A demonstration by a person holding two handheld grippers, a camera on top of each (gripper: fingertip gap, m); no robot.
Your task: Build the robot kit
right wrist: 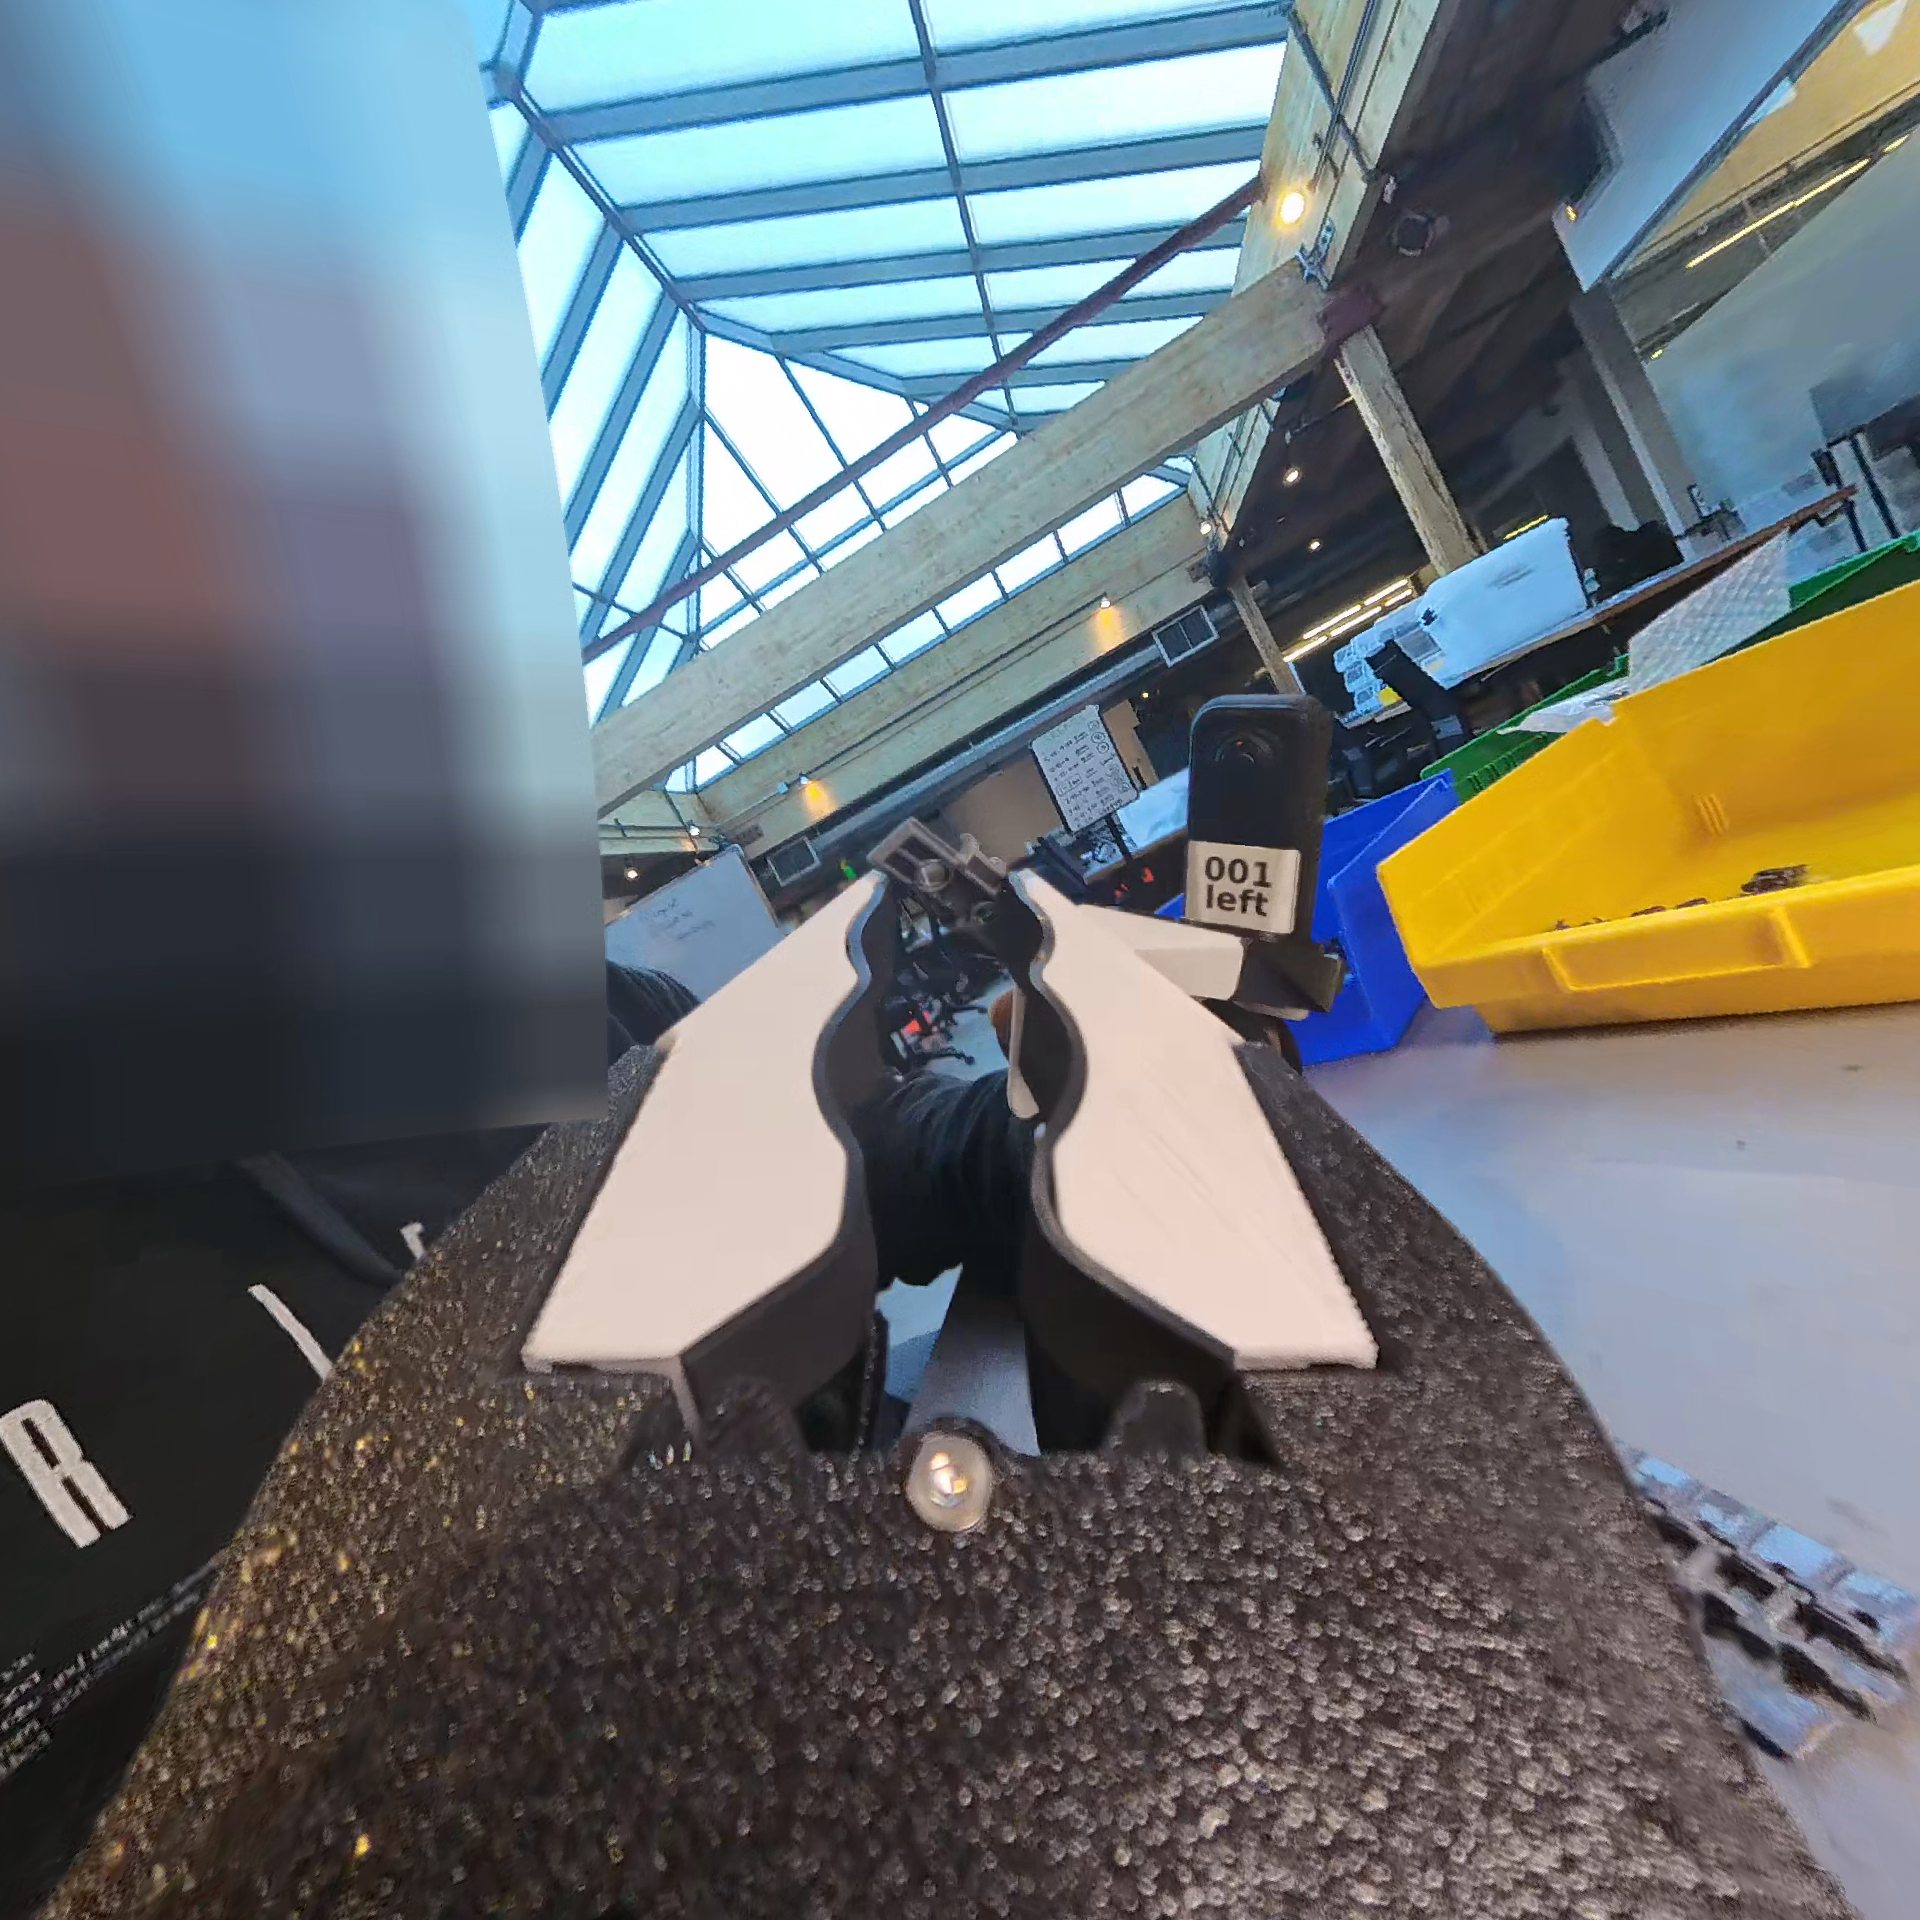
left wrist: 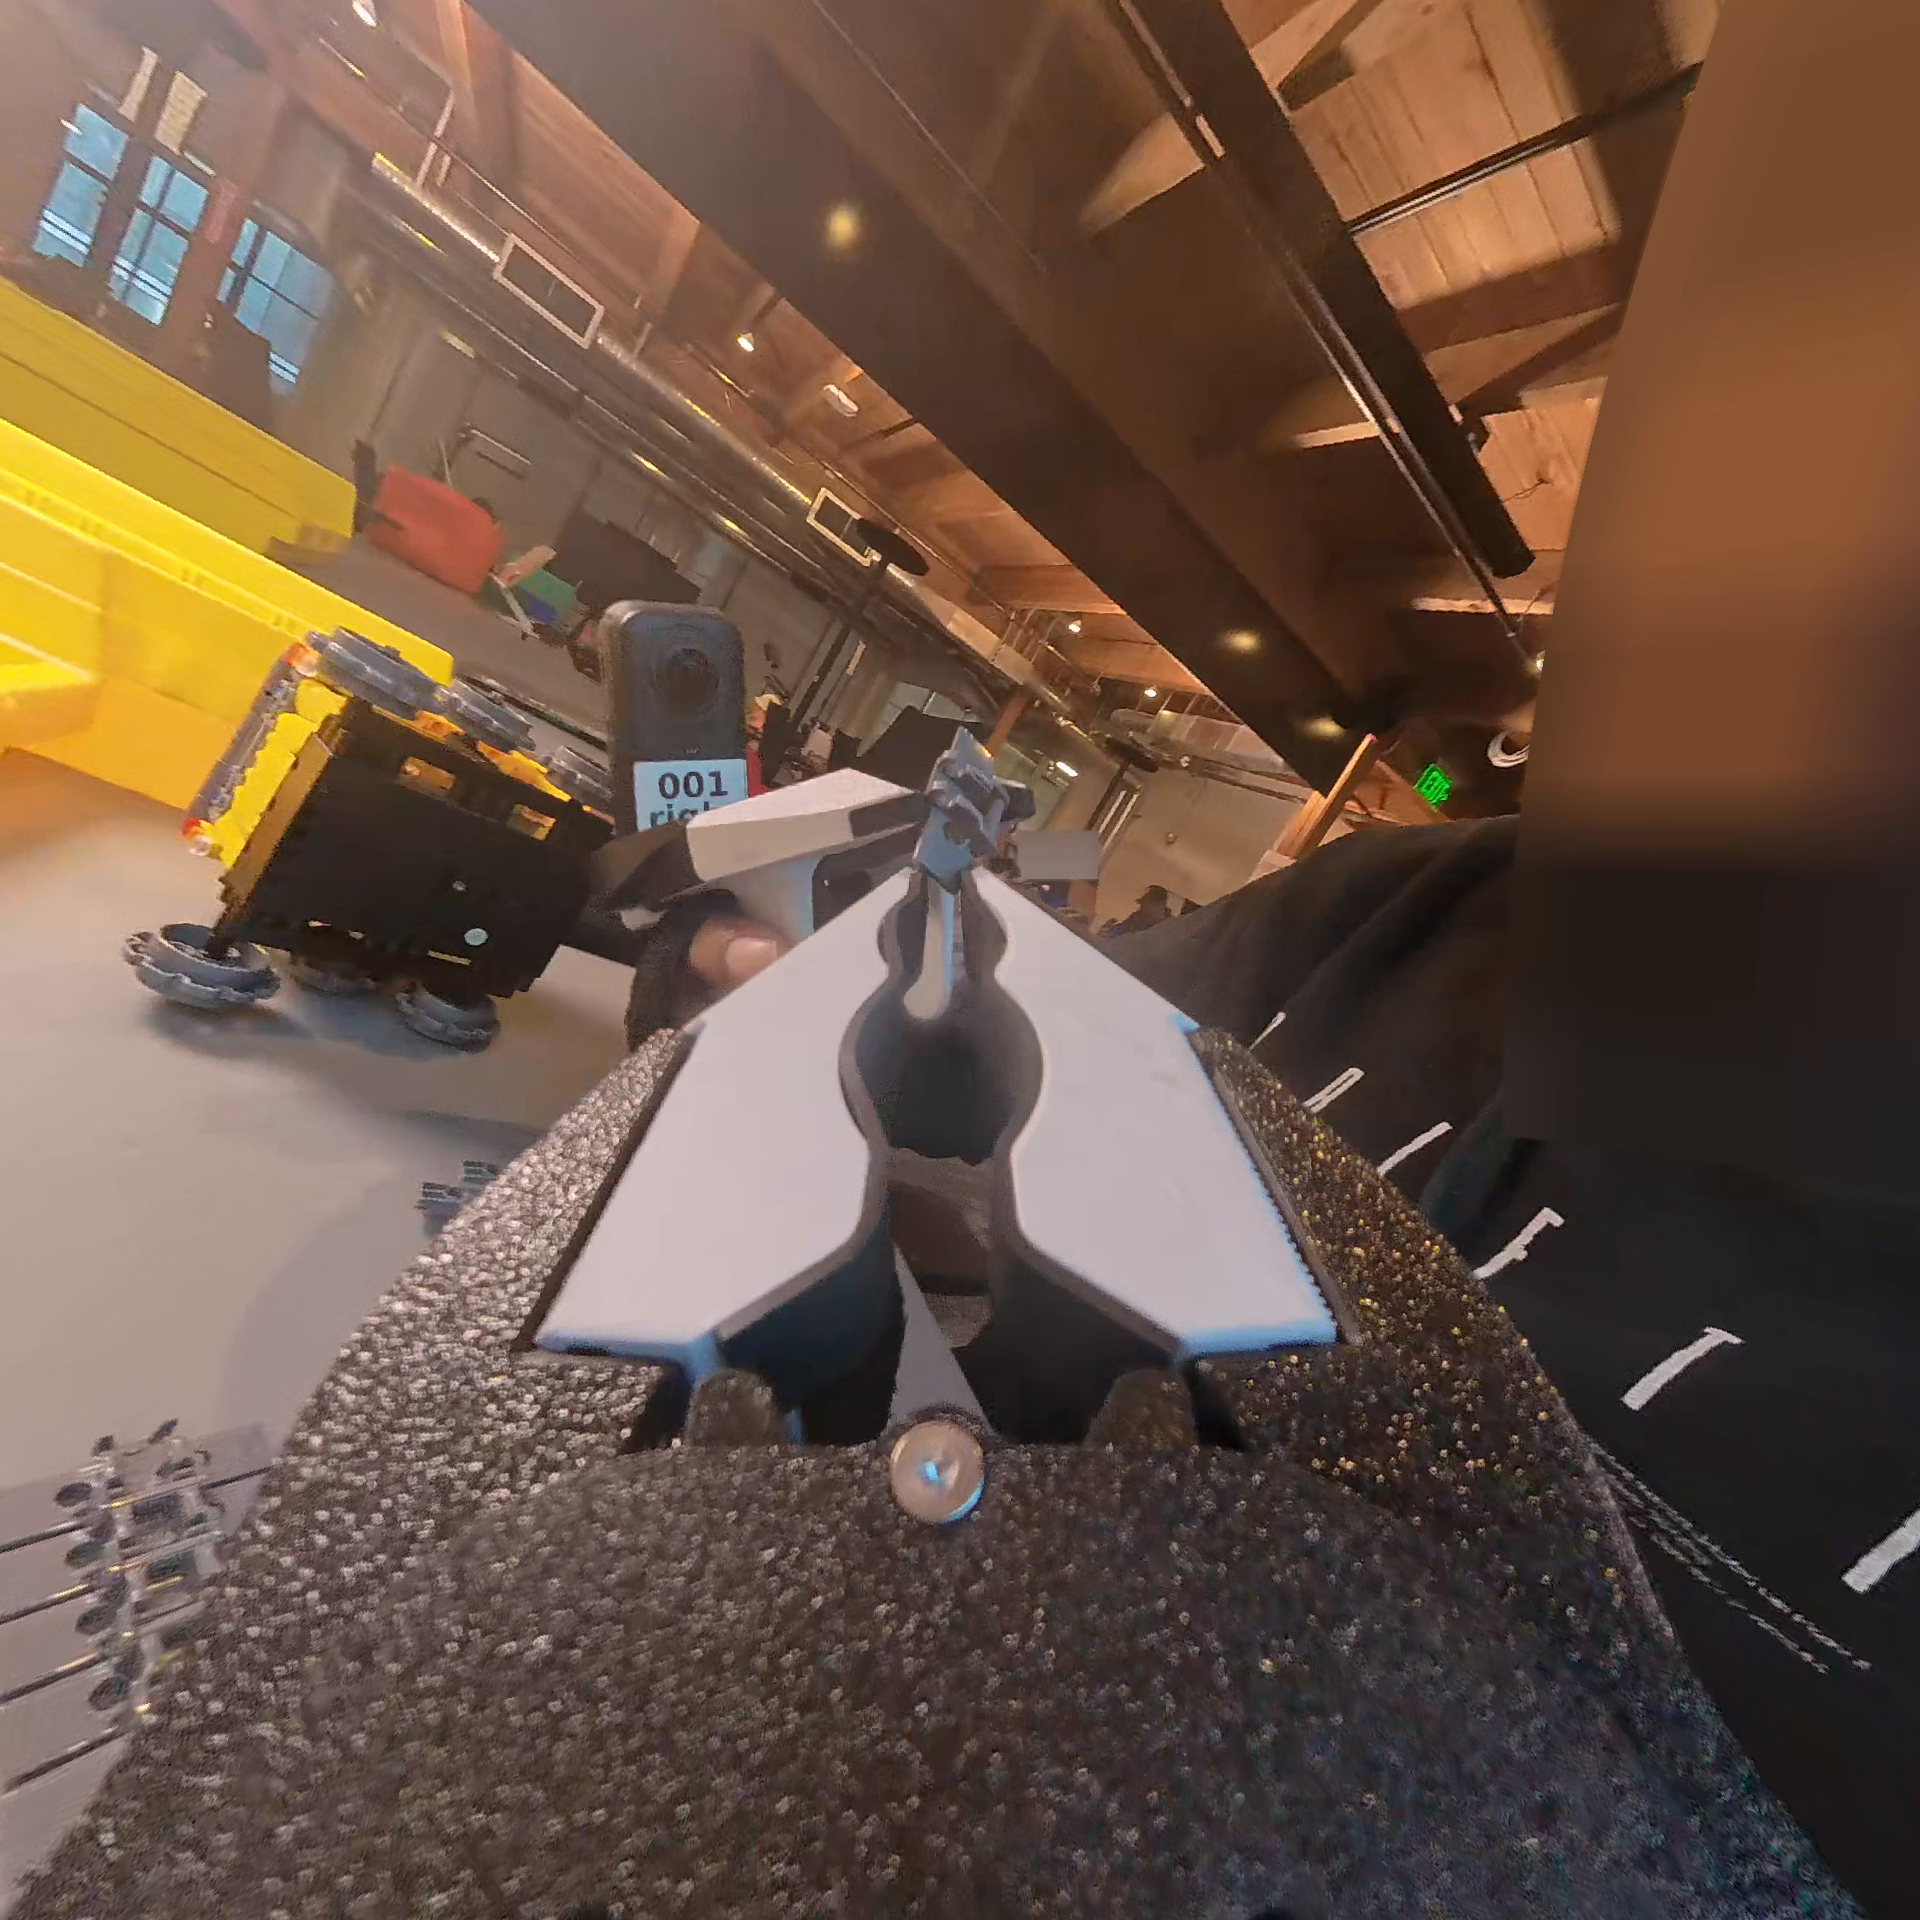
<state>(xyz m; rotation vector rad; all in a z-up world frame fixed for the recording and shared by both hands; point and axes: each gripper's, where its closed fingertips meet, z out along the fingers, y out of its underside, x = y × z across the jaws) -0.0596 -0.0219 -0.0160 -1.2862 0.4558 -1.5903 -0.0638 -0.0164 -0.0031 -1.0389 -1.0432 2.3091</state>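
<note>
The left gripper (left wrist: 951,883) pinches a small grey brick assembly (left wrist: 966,805) at its fingertips; the right gripper's (right wrist: 940,899) fingers close on it (right wrist: 935,868) too, above the counter (left wrist: 208,1122).

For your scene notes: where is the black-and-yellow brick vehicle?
In the left wrist view, the brick vehicle stands left on the grey table, before yellow bins.

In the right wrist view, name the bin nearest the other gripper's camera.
The blue bin: it sits right behind that black camera, partly hidden by it. The yellow bin lies farther right, the green one behind.
</note>
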